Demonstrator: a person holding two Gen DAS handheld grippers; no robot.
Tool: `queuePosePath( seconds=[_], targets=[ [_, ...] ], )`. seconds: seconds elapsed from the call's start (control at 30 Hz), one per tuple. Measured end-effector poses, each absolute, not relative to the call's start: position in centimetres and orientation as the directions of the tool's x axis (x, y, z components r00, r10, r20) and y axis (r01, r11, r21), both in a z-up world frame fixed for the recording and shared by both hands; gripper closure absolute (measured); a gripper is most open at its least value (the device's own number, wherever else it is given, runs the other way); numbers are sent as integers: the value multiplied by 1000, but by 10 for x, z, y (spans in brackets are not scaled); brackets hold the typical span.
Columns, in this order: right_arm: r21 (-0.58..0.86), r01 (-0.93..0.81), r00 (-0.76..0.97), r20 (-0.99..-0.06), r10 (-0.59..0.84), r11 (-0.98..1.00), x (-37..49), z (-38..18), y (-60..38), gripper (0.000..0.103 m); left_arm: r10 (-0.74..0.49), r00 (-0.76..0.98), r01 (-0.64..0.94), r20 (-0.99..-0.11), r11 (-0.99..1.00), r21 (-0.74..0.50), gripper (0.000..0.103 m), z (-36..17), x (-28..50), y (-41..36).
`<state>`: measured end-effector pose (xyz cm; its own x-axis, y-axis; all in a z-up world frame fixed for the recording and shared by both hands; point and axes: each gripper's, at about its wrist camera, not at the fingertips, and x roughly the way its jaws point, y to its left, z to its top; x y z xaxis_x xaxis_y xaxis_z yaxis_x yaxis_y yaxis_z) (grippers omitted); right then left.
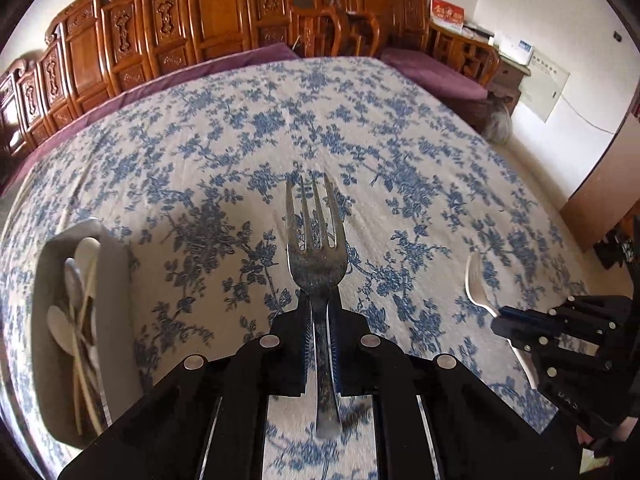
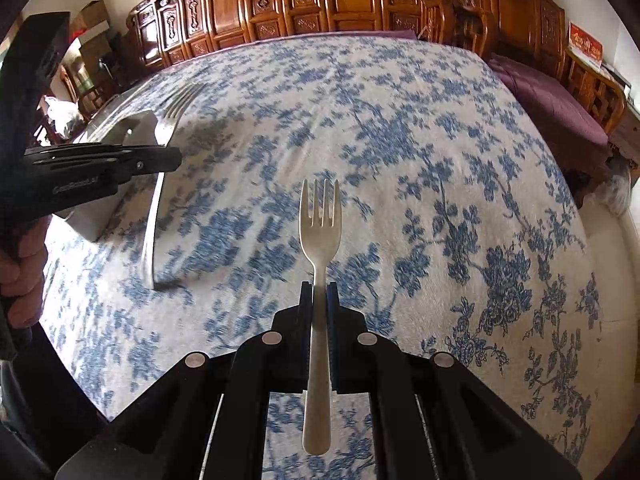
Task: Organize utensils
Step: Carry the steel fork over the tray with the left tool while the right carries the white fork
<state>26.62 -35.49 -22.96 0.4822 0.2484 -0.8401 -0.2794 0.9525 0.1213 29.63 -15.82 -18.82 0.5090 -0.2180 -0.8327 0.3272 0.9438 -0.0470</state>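
Observation:
My left gripper (image 1: 319, 312) is shut on the handle of a metal fork (image 1: 315, 240), tines pointing forward, held above the flowered tablecloth. My right gripper (image 2: 319, 296) is shut on the handle of a white plastic fork (image 2: 320, 220), also held above the cloth. In the left wrist view the right gripper (image 1: 504, 320) shows at the right with the white fork (image 1: 478, 280). In the right wrist view the left gripper (image 2: 168, 160) shows at the left with the metal fork (image 2: 158, 200). A grey tray (image 1: 116, 264) at the left holds several white plastic utensils (image 1: 78, 312).
The table (image 1: 280, 128) is covered by a blue-and-white floral cloth. Carved wooden chairs (image 1: 224, 12) and a purple-cushioned bench (image 1: 432, 72) line the far side. The grey tray (image 2: 136, 128) also shows behind the left gripper in the right wrist view.

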Motion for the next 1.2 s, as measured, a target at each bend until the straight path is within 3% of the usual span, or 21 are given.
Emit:
queuePosePath(
  seconds=[0.83,1.2],
  targets=[
    [85,-322,546,-797,258,943,255,-179,-307,95,-286,631,326,-721,941,-89,96,-116,241,-105],
    [99,-388,558,-766,319,916,257,-161,-257,95,-249,687,280,-682,958,-67,96,-86,211,-52]
  ],
)
